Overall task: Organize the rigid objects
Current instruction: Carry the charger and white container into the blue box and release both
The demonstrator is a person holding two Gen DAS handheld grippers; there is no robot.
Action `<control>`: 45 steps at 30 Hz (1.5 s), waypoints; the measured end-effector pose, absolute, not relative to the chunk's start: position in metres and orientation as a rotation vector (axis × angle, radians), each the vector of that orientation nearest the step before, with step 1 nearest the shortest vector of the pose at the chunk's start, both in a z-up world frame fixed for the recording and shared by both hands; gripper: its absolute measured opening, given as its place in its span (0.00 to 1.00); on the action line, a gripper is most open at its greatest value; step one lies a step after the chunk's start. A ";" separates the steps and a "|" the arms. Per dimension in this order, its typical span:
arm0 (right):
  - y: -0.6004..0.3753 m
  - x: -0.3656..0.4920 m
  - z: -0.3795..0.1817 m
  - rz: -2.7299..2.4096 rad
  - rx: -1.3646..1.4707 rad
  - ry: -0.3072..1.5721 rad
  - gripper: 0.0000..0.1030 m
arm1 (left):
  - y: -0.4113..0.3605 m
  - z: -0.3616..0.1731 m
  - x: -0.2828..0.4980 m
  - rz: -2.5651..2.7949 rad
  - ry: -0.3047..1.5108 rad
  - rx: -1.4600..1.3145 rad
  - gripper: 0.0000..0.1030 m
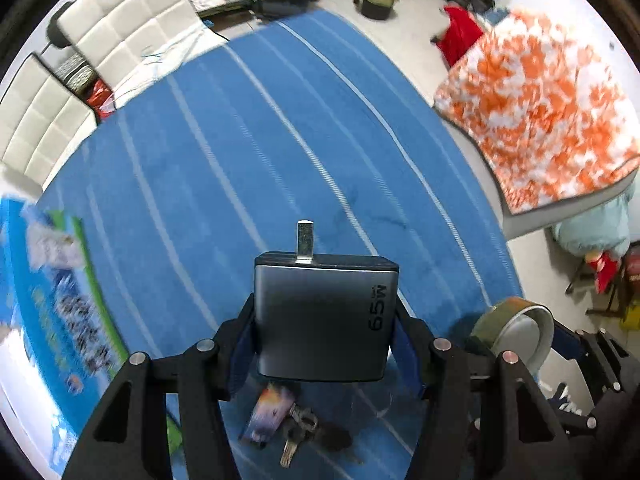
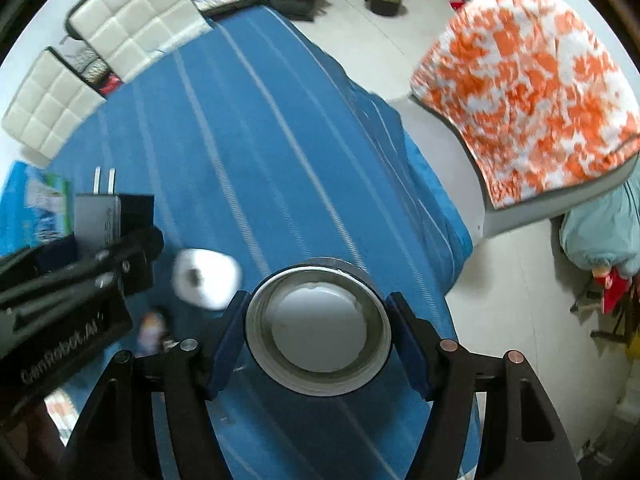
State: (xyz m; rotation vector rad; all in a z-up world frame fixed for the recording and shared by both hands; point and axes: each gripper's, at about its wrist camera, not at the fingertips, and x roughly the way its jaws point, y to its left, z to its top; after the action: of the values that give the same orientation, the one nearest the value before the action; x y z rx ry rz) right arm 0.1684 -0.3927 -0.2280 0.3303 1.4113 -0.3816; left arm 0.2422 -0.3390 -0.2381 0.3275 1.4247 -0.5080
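My left gripper point(image 1: 325, 332) is shut on a grey 65W charger point(image 1: 325, 316) with its metal prongs pointing forward, held above the blue striped tablecloth point(image 1: 240, 152). My right gripper point(image 2: 318, 330) is shut on a roll of tape point(image 2: 318, 326) seen end-on, held above the same cloth point(image 2: 240, 140). The tape roll and right gripper show at the lower right of the left wrist view point(image 1: 516, 332). The charger and left gripper show at the left of the right wrist view point(image 2: 98, 220). A bunch of keys with a colourful tag point(image 1: 288, 424) lies on the cloth below the charger.
A white roll of tissue point(image 2: 208, 276) lies on the cloth. A blue and green printed box point(image 1: 52, 300) sits at the table's left edge. White padded chairs point(image 1: 128, 24) stand behind the table. An orange and white blanket point(image 1: 540, 120) covers furniture on the right.
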 end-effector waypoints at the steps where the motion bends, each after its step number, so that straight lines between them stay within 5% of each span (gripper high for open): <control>1: -0.387 0.168 -0.218 -0.369 0.324 1.396 0.68 | -0.330 -0.228 0.240 -0.509 1.411 0.302 0.55; 12: -0.249 0.176 -0.113 -0.132 0.222 1.218 0.68 | -0.185 -0.123 0.222 -0.395 1.261 0.093 0.55; 29: -0.049 0.184 -0.068 0.119 0.075 1.147 0.68 | 0.019 -0.055 0.195 -0.074 1.108 -0.044 0.55; 37: -0.032 0.195 -0.086 0.169 0.131 1.173 0.68 | 0.048 -0.061 0.197 -0.058 1.114 -0.064 0.55; 45: -0.020 0.241 -0.180 0.260 0.311 1.357 0.68 | 0.085 -0.121 0.235 -0.115 1.321 -0.257 0.55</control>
State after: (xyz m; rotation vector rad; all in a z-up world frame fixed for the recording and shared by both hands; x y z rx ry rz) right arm 0.2412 -0.0201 -0.1799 0.3113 1.3569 0.2603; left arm 0.2352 0.0849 -0.1205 -0.2566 1.3206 -0.1152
